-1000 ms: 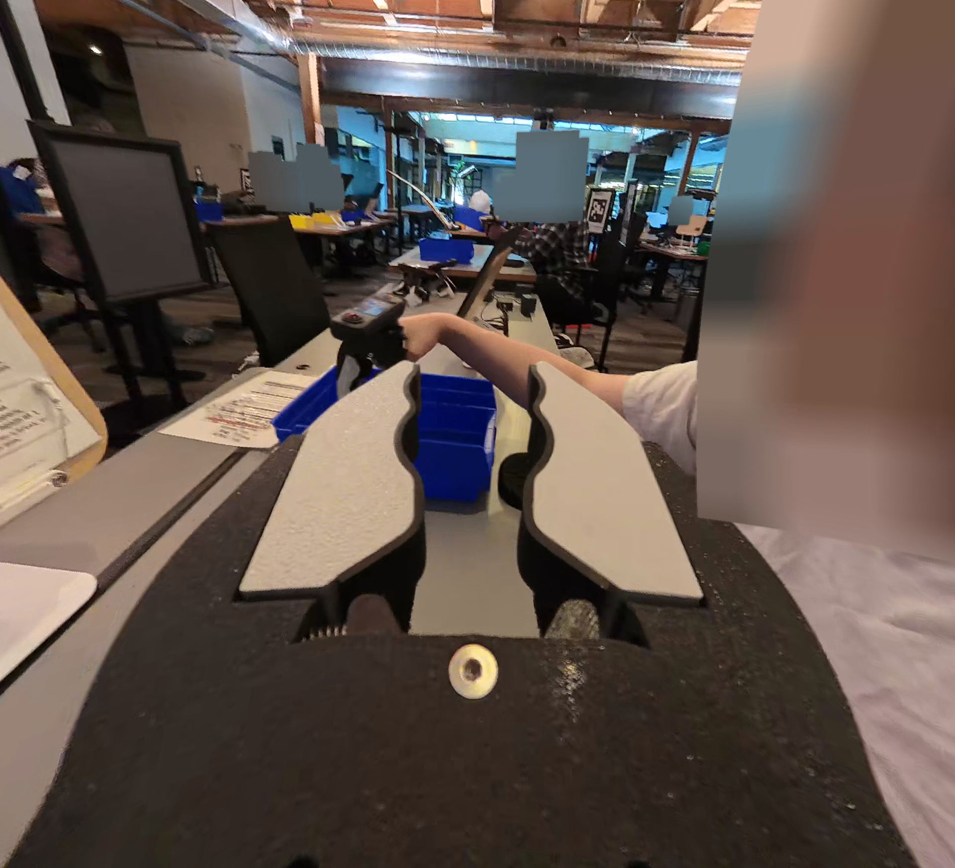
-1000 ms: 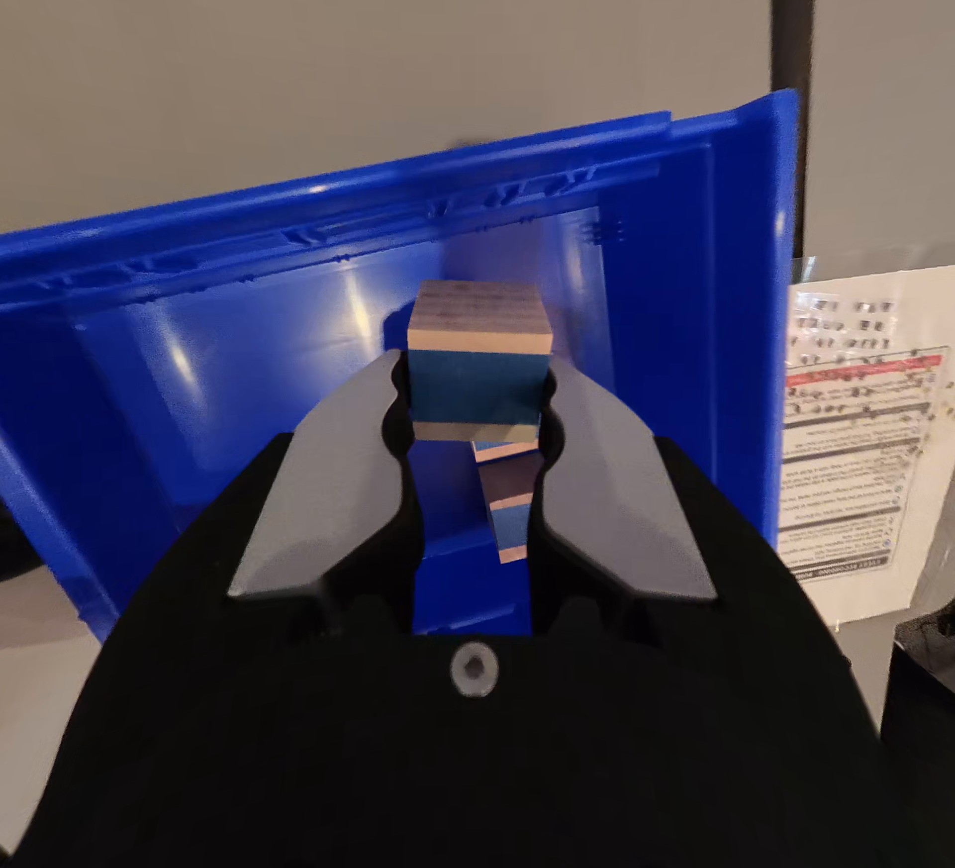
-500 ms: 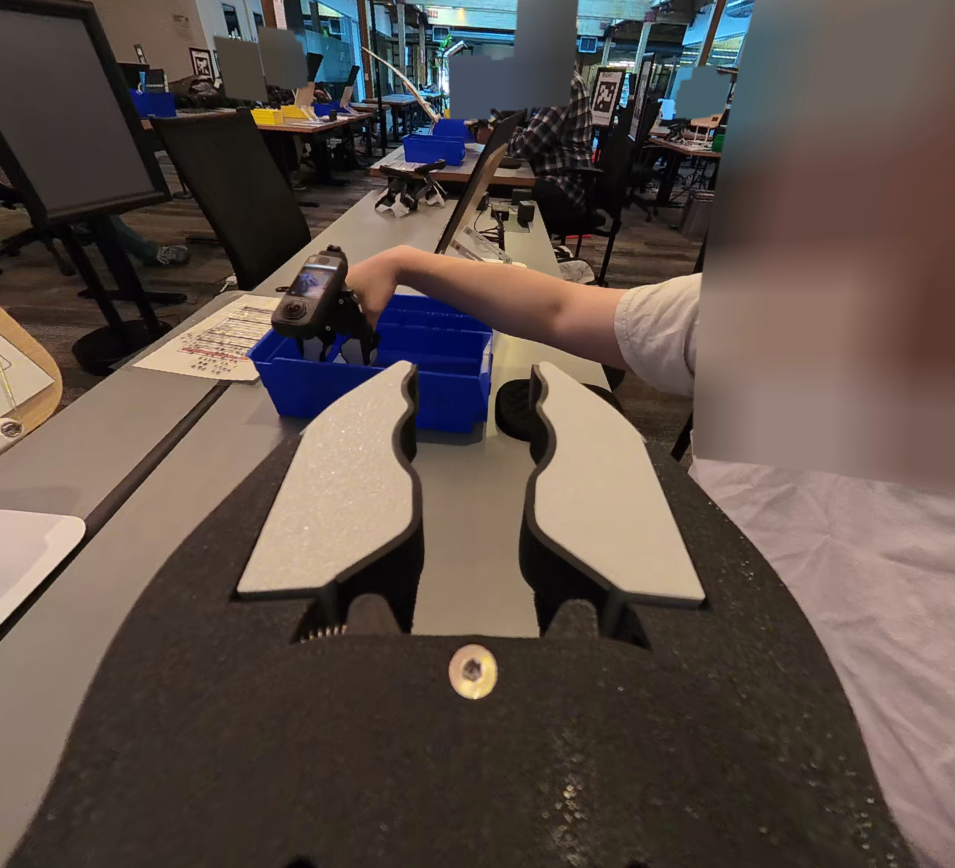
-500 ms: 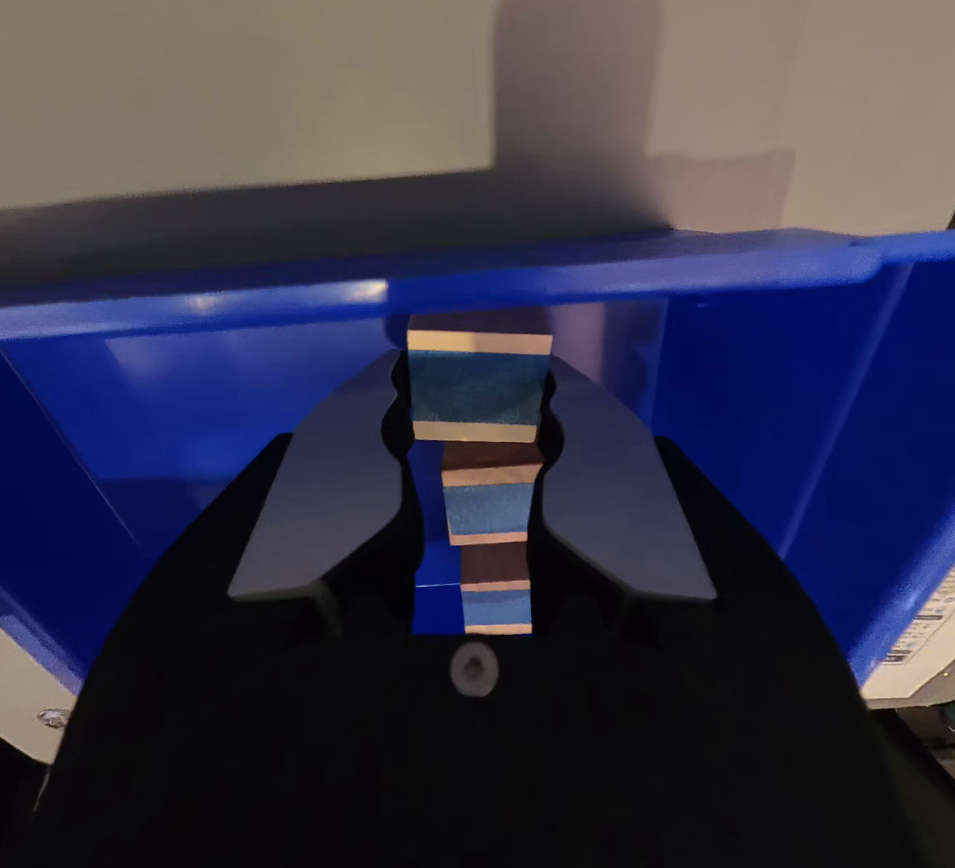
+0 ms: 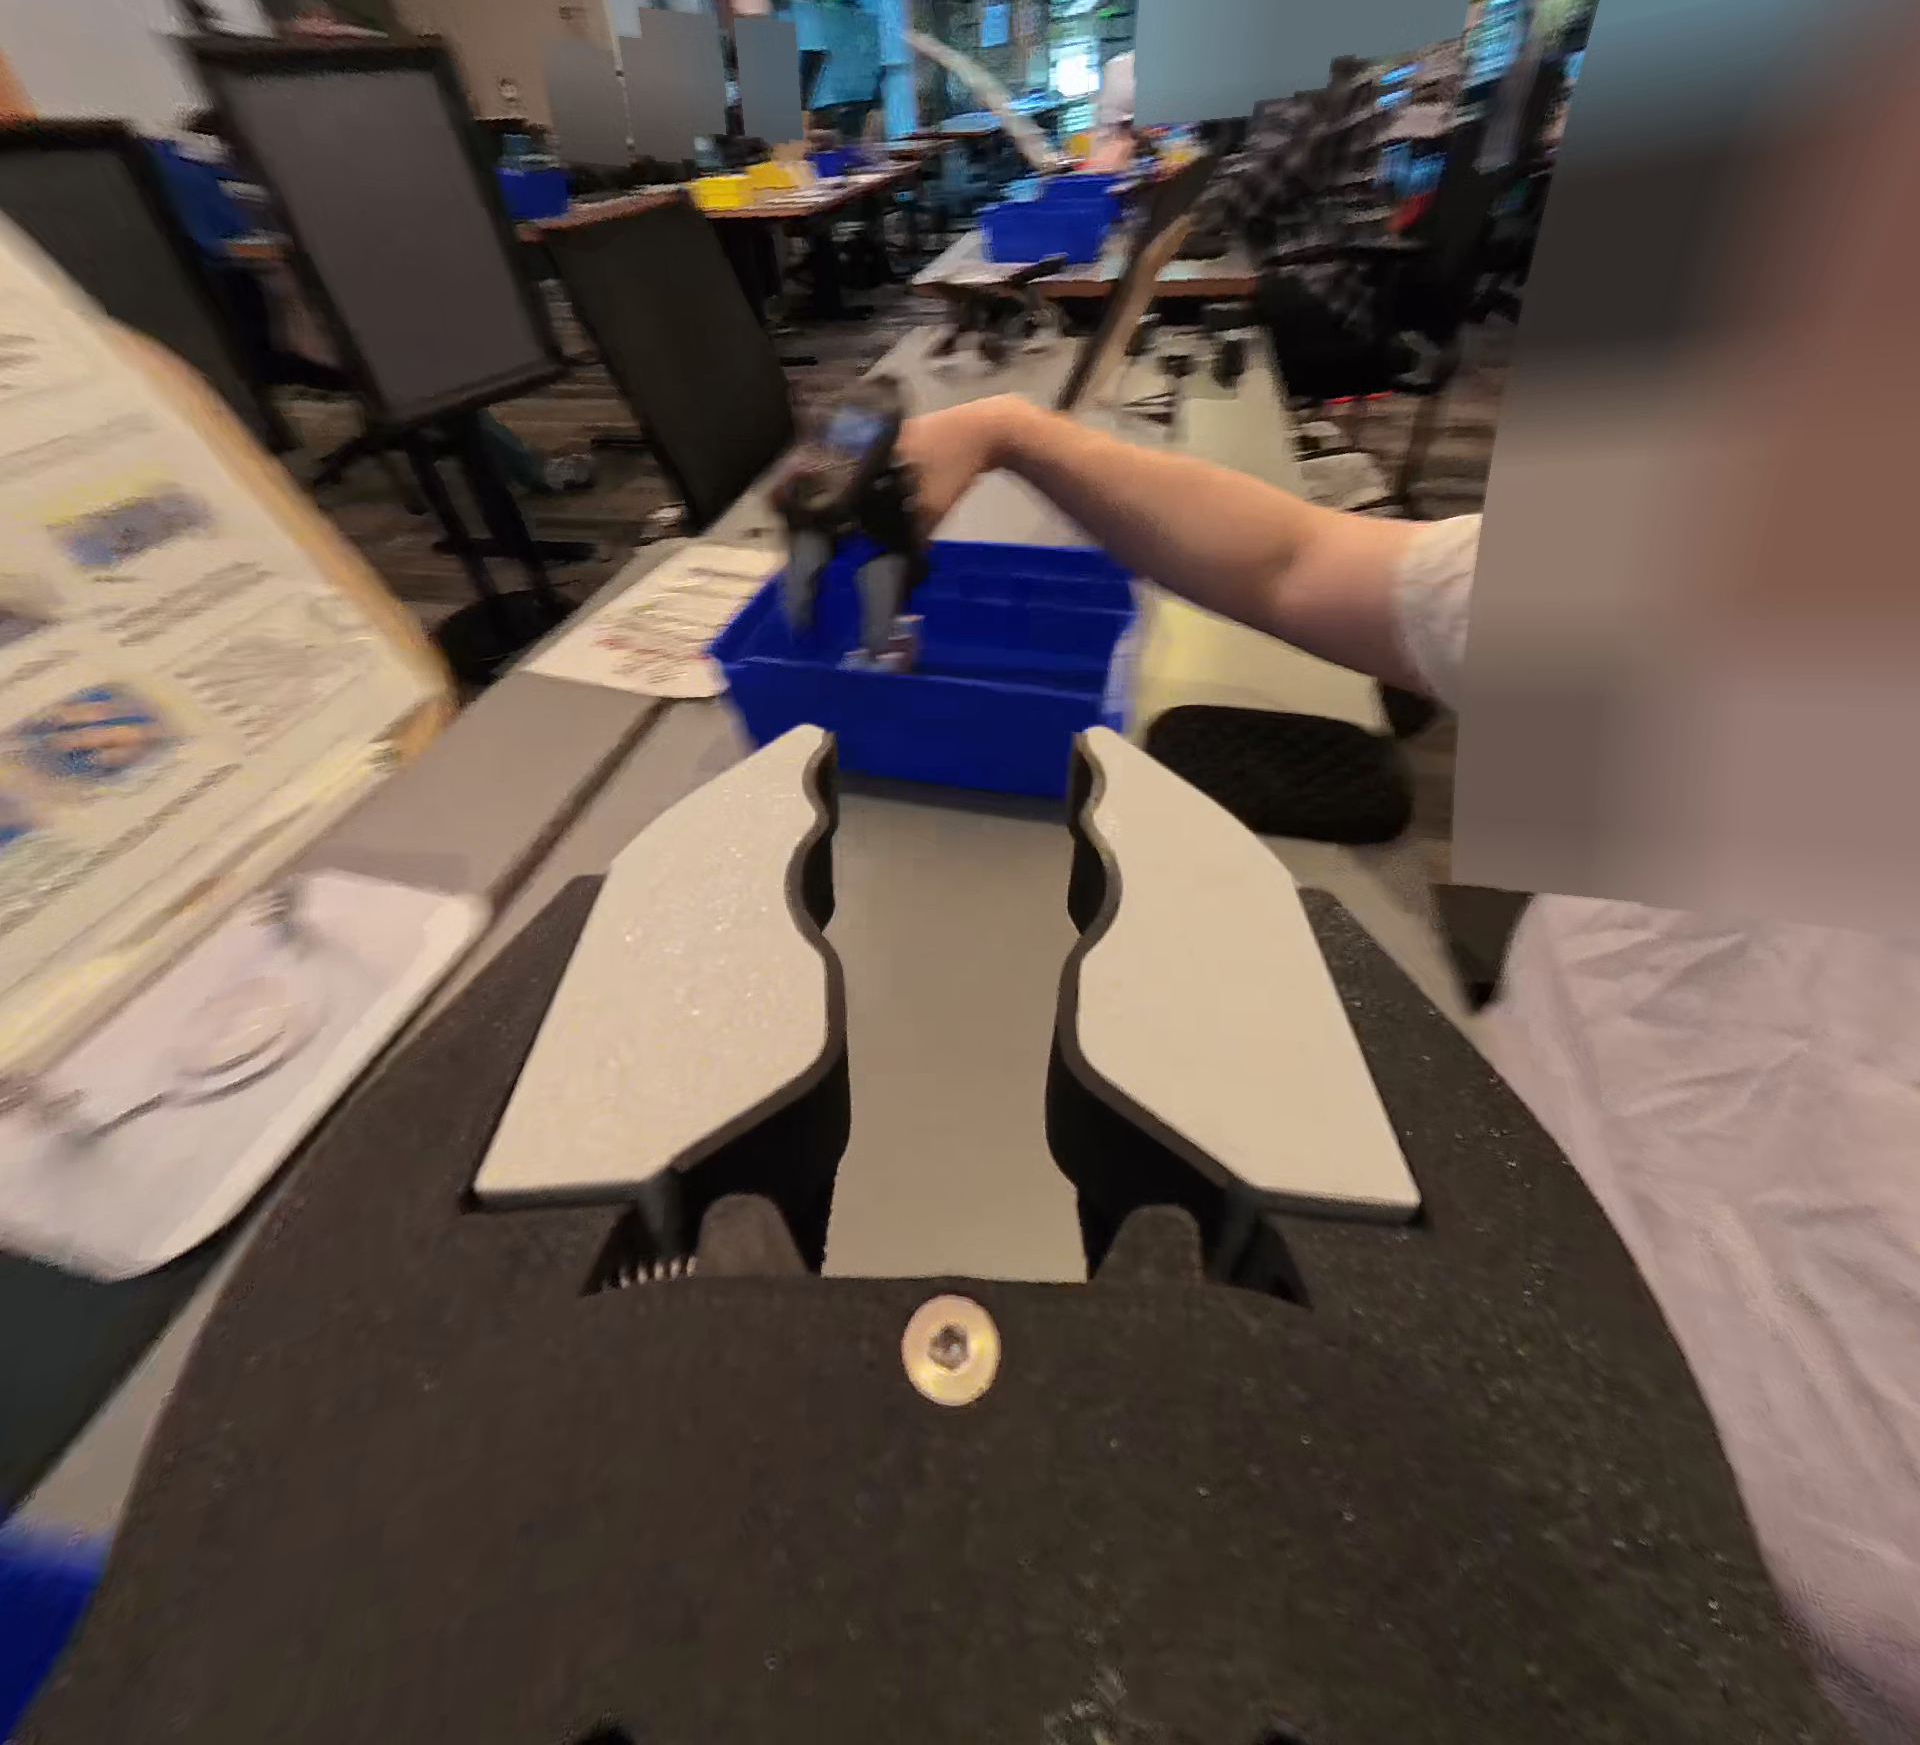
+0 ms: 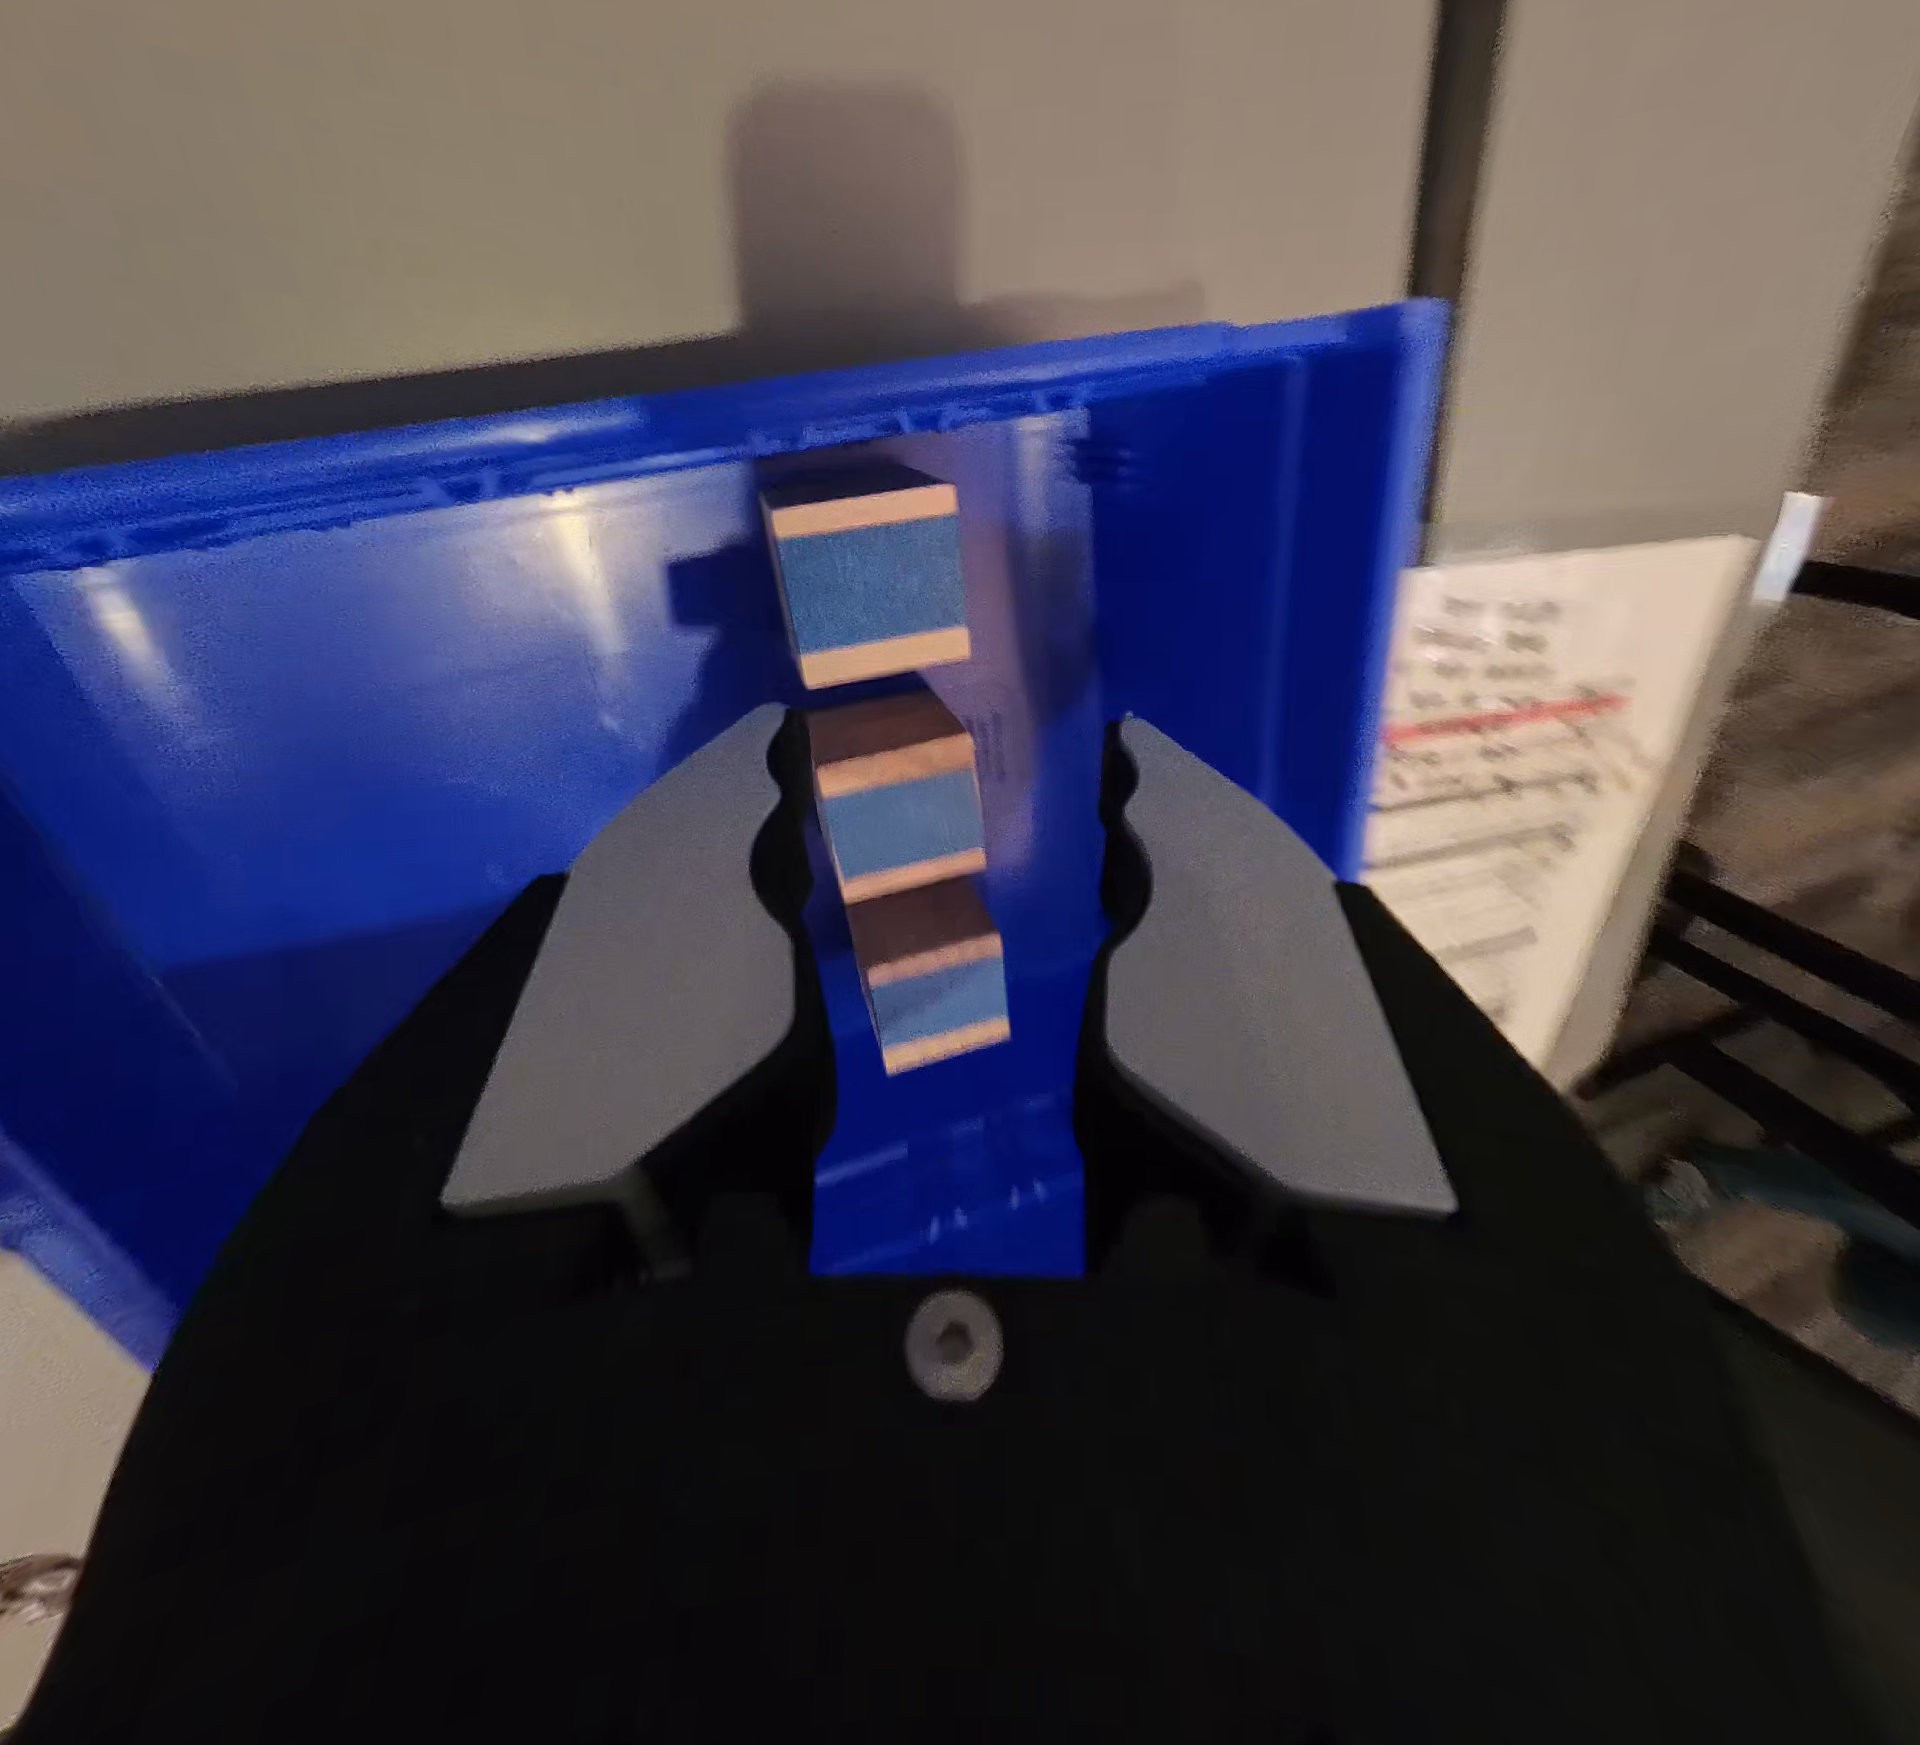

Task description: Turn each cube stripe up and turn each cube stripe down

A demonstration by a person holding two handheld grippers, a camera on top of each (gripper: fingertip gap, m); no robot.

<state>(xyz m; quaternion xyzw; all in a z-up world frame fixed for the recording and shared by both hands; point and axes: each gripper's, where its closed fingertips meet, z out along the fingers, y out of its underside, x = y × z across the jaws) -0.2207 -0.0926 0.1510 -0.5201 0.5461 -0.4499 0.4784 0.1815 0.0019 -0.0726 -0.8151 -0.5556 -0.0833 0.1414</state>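
Observation:
Three wooden cubes with a blue stripe stand in a row inside the blue bin (image 6: pixel 312 760): the far cube (image 6: pixel 868 583), the middle cube (image 6: pixel 899 807) and the near cube (image 6: pixel 935 989). Their striped sides face the right wrist camera and dark faces point up. My right gripper (image 6: pixel 951 734) is open and empty, its fingers on either side of the row near the middle cube, touching nothing. In the left wrist view my left gripper (image 5: pixel 951 745) is open and empty over the grey table, short of the bin (image 5: pixel 935 729). The right gripper (image 5: pixel 847 552) hangs over the bin there.
A printed sheet (image 6: pixel 1507 760) lies right of the bin; it also shows in the left wrist view (image 5: pixel 665 635). A black round pad (image 5: pixel 1278 770) lies beside the bin. A board with printed sheets (image 5: pixel 156 656) leans at the left. A person's arm (image 5: pixel 1195 532) reaches across.
My right gripper has opened, let go of the cube and drawn back; that cube now stands at the far end of the row. The left gripper has shifted and stays open.

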